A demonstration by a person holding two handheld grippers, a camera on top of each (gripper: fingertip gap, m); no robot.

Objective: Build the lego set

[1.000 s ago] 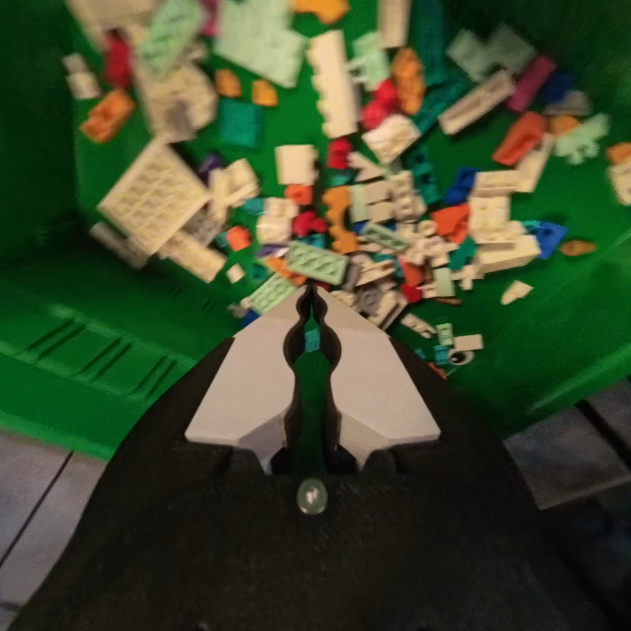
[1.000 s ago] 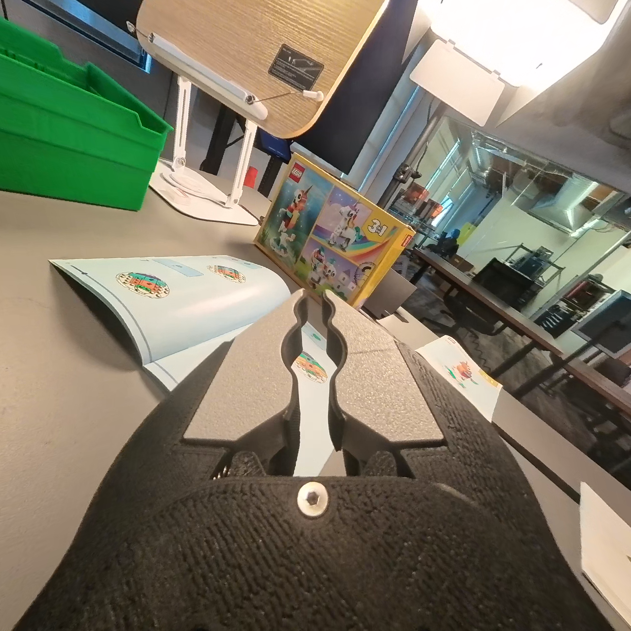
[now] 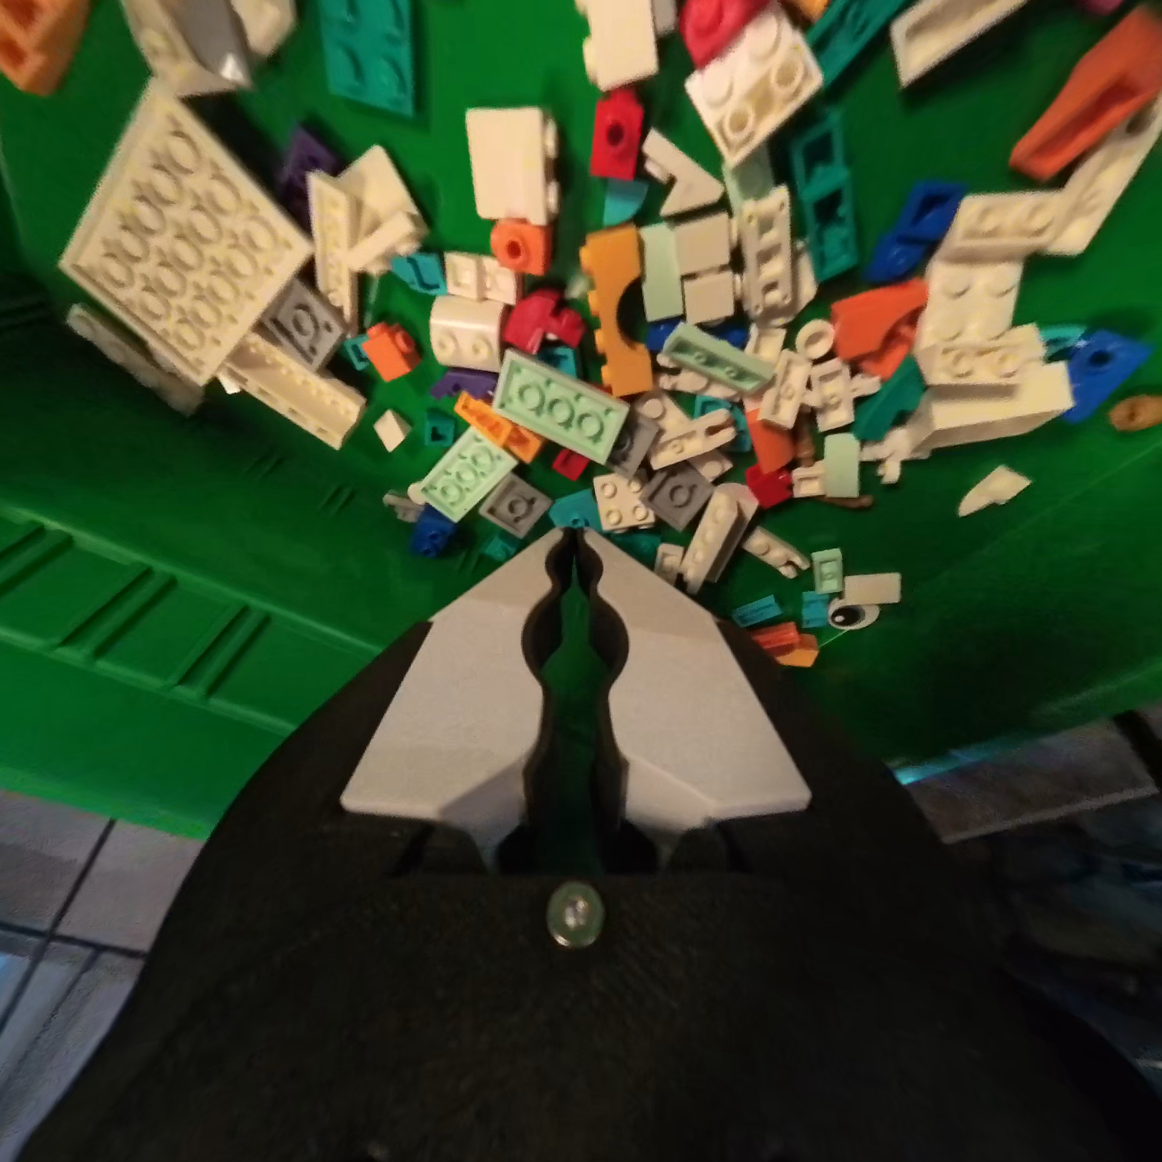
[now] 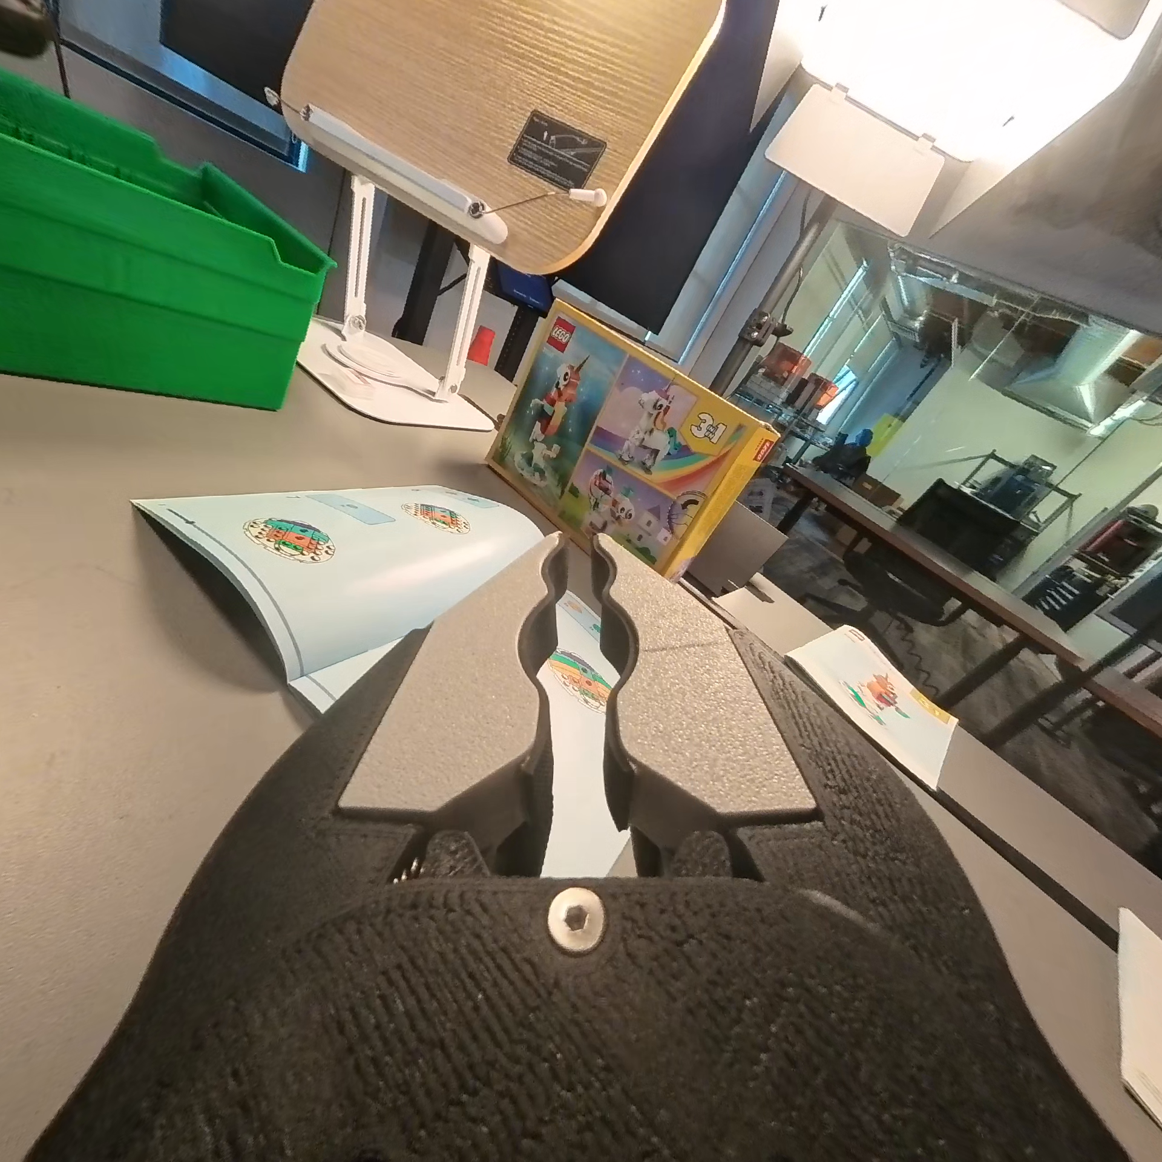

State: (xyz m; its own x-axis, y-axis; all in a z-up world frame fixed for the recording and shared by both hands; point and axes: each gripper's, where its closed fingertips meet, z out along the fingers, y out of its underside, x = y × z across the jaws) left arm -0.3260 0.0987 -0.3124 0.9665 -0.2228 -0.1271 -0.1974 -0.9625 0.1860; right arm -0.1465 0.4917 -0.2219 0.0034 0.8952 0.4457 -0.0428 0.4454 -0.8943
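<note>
Left gripper tips nearly touching, empty, at brick pile near edge | right gripper slightly parted, empty | risk: your blurred approach nudges neighbouring bricks

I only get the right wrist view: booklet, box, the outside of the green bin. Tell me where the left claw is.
Observer: The left claw is over the inside of the green bin, pointing at a heap of loose bricks on its floor.
Operator: Report its jaws.
Observer: Closed almost to touching at the tips, and I see nothing between them.
Operator: Name the piece nearest the tips.
Observer: A small teal piece lies just beyond them, though the picture is blurred there.
</note>
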